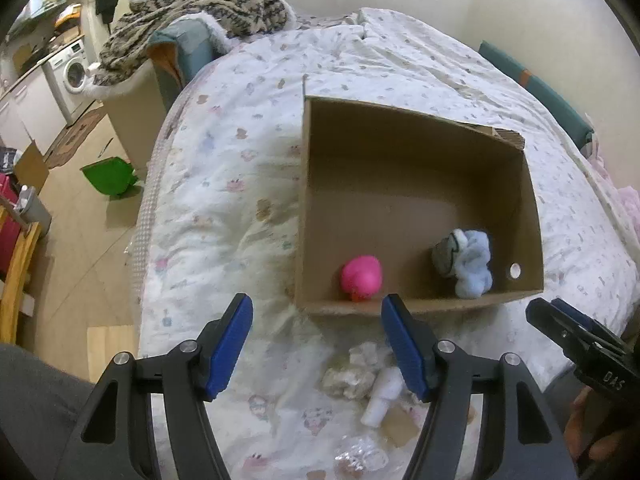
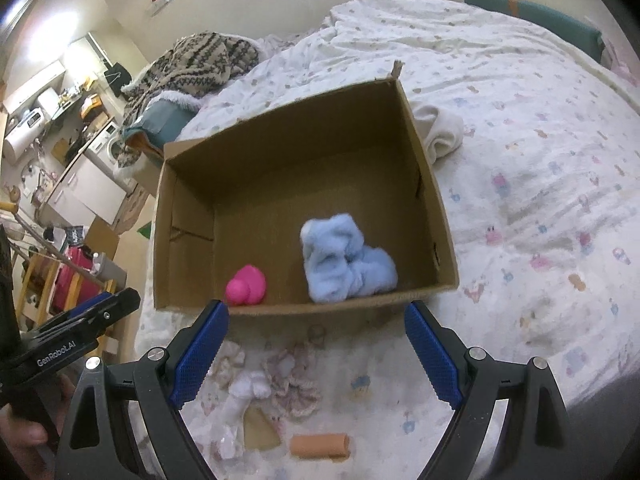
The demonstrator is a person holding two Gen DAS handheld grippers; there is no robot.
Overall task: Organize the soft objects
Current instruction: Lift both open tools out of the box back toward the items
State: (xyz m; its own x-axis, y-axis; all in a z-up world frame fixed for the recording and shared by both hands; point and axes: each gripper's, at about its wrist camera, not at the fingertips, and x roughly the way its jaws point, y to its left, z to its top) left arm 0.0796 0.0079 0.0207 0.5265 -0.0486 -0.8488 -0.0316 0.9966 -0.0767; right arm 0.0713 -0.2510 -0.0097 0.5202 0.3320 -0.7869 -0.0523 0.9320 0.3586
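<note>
Both grippers open and empty, hovering on the near side of the cardboard box [image 2: 304,160] on the bed.

Left gripper [image 1: 316,320] jaws wide, nothing between; right gripper [image 2: 316,328] jaws wide, nothing between. Nearest, in front of the box on the quilt [image 2: 520,140]: peach roll [image 2: 320,446], white sock [image 2: 248,392], frilly cream scrunchie pile [image 2: 294,380]. Inside the box, against its near wall: pink toy [image 2: 246,286] toward the left, fluffy light-blue cloth [image 2: 346,258] toward the right, apart from each other. Just outside the box's right wall, a cream cloth [image 2: 438,130] on the quilt. Beyond the box's far left corner, patterned knit blanket [image 2: 188,68].
</note>
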